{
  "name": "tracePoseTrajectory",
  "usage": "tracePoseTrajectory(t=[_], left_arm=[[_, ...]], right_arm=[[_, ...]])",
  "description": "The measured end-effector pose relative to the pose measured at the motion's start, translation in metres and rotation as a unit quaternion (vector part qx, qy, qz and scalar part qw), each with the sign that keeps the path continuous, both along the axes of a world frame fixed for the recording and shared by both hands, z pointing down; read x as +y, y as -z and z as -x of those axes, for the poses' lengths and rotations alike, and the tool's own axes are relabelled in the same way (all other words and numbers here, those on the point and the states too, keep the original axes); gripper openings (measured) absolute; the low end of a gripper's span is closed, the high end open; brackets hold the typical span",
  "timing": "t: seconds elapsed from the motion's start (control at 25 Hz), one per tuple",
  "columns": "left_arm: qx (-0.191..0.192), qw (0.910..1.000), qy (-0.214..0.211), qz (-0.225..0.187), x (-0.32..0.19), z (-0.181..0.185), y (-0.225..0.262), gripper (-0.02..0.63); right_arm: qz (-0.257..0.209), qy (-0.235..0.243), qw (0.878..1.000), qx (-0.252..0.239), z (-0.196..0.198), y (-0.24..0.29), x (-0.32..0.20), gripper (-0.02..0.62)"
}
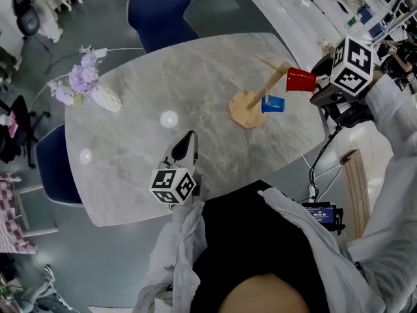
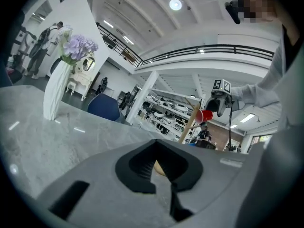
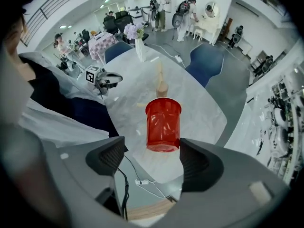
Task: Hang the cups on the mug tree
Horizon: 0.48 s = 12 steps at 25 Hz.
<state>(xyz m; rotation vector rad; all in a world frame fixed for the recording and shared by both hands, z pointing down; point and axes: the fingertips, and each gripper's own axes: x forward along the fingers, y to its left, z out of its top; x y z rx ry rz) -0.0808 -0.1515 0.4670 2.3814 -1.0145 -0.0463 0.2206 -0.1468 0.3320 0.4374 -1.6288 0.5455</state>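
Observation:
The wooden mug tree (image 1: 249, 107) stands on the marble table (image 1: 150, 103) at its right end. A blue cup (image 1: 273, 104) hangs low on it. A red cup (image 1: 300, 79) sits at the top of the slanted post, its mouth toward the tree. My right gripper (image 1: 317, 83) points down around the red cup (image 3: 163, 124). The right gripper (image 3: 154, 156) stands open: the left pad is clear of the cup and the right pad lies just beside it. My left gripper (image 1: 187, 142) rests low over the table's near edge, shut and empty (image 2: 166, 182), and faces the tree (image 2: 187, 125).
A white vase of purple flowers (image 1: 91, 87) lies toward the table's far left. Blue chairs stand behind (image 1: 159, 8) and left of the table (image 1: 55, 168). Off the table's right edge, a cable and a wooden board (image 1: 355, 181) are on the floor.

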Motion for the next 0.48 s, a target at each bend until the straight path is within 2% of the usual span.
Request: tracePoseTrajectory(t=[0.28, 0.48], left_arm=[[-0.025, 0.9982, -0.052, -0.012, 0.007, -0.033, 0.019, 0.000], [-0.042, 0.9967, -0.069, -0.012, 0.011, -0.058, 0.026, 0.000]], right_arm=[[-0.052, -0.025, 0.996, -0.073, 0.003, -0.010, 0.024, 0.387], [-0.102, -0.044, 0.986, -0.126, -0.004, -0.014, 0.030, 0.402]])
